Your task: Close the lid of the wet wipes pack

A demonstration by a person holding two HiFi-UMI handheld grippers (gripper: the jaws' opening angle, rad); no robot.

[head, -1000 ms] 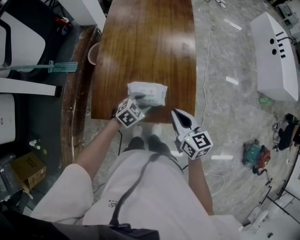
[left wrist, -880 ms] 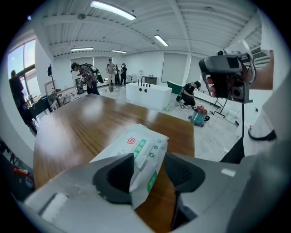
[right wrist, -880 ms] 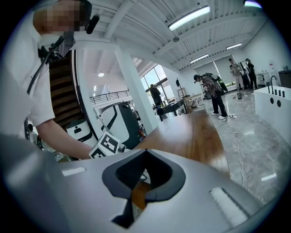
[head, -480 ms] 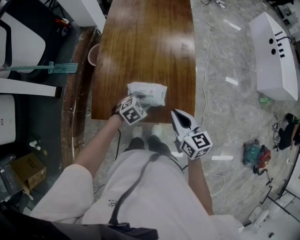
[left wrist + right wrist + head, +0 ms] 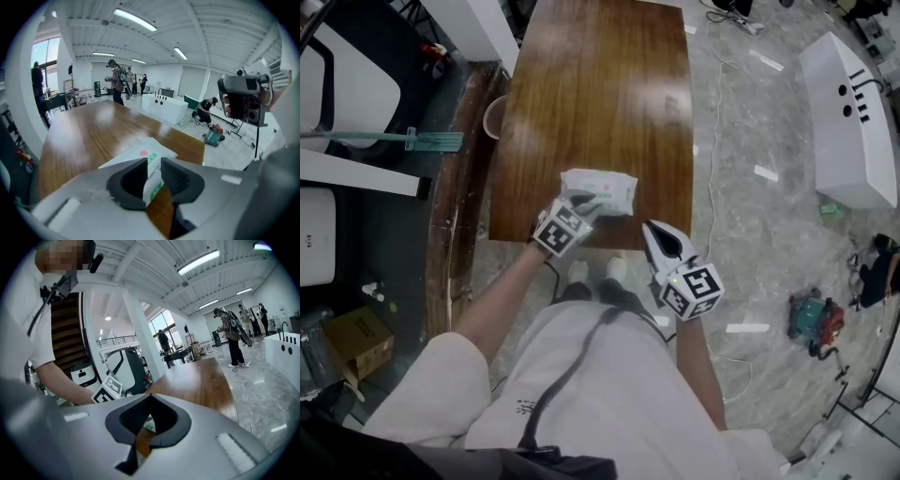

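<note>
Wipes pack [image 5: 602, 189] lies flat on table [image 5: 591, 94] near its front edge; white wrapper, red shield mark [image 5: 143, 153], green label [image 5: 153, 160], print unreadable. Left gripper [image 5: 584, 206] at pack's near corner: jaws have just been closing, narrow gap left, contact unclear. Right gripper [image 5: 651, 231] beside table: jaws together, empty.

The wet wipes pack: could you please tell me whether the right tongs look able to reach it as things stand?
Probably yes. The right tongs hover at the near edge of the table, close to the right end of the wet wipes pack, and only bare wood shows between them.
</note>
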